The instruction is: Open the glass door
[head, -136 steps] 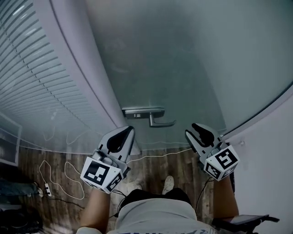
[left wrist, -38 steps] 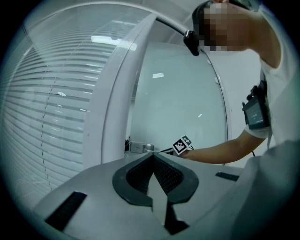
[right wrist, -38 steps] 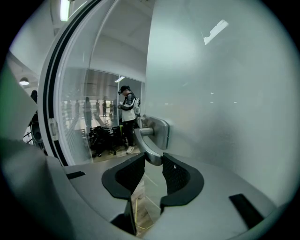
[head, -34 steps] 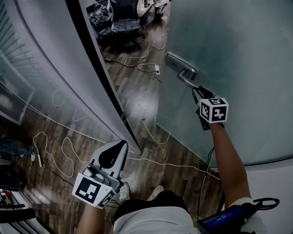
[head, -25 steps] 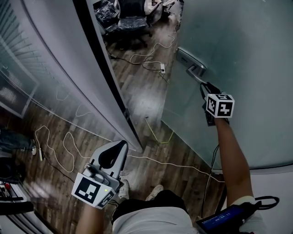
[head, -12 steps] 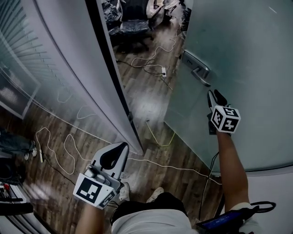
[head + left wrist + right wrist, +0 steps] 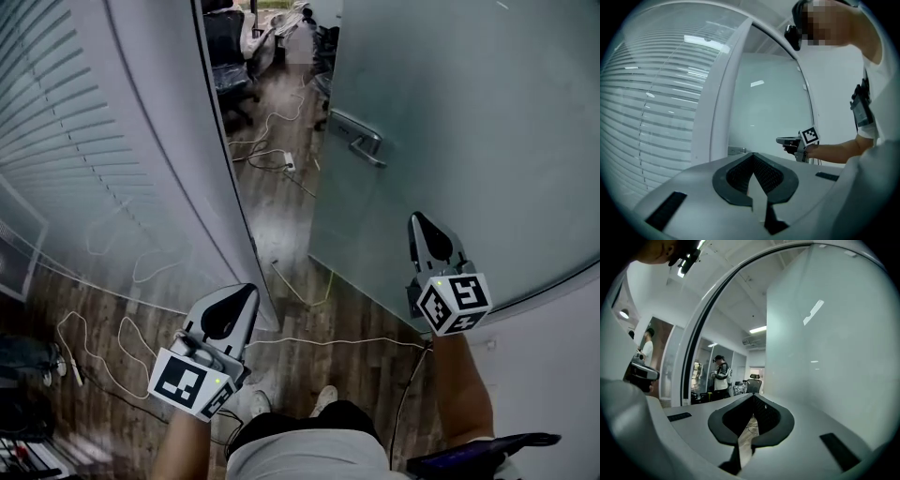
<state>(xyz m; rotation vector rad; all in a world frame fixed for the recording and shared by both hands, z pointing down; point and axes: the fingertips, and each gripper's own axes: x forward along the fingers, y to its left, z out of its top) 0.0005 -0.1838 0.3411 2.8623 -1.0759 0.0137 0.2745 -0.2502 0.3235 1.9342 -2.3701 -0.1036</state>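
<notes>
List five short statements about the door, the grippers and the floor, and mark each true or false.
1. The glass door stands open. True.
2. The right gripper is clamped on the handle. False: it is well clear of the handle, its fingers together on nothing.
3. The left gripper holds a cable. False: its fingers are together and empty.
4. A white cable lies on the wood floor. True.
5. A chair stands beyond the doorway. True.
</notes>
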